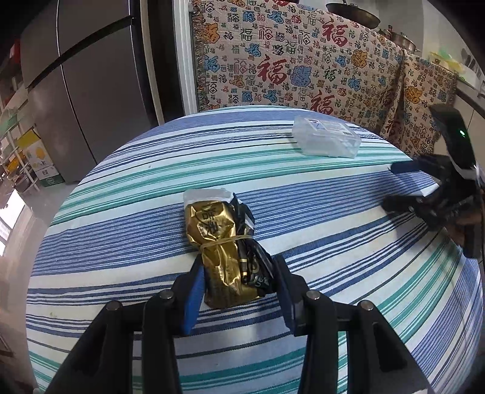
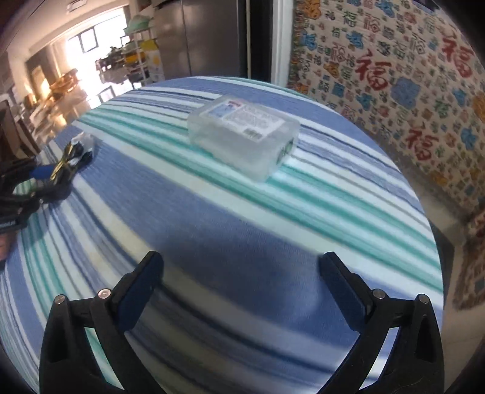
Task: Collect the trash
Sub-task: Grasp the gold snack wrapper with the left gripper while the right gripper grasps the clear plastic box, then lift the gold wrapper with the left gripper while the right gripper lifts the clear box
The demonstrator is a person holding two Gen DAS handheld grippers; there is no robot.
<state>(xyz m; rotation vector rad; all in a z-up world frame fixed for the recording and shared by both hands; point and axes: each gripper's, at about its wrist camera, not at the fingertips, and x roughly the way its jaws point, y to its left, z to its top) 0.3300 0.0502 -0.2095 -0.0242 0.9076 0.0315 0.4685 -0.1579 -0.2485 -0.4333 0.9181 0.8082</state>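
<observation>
A bundle of crumpled gold and black snack packets [image 1: 224,242], tied with a rubber band, lies on the blue, green and white striped tablecloth [image 1: 121,212]. My left gripper [image 1: 238,263] is shut on the bundle's near end, its blue pads pressing both sides. The same bundle [image 2: 71,157] and left gripper [image 2: 33,181] show at the left edge of the right wrist view. A clear plastic box [image 1: 326,138] with a label rests at the table's far side. My right gripper [image 2: 241,260] is open over bare cloth, short of the box [image 2: 242,133]. It also shows at the right edge [image 1: 391,185].
A patterned red, blue and orange blanket [image 1: 288,60] hangs over a counter behind the table, with pans [image 1: 354,13] on top. A grey fridge [image 1: 91,91] stands at the left. Shelves with boxes [image 1: 36,157] line the floor beyond it.
</observation>
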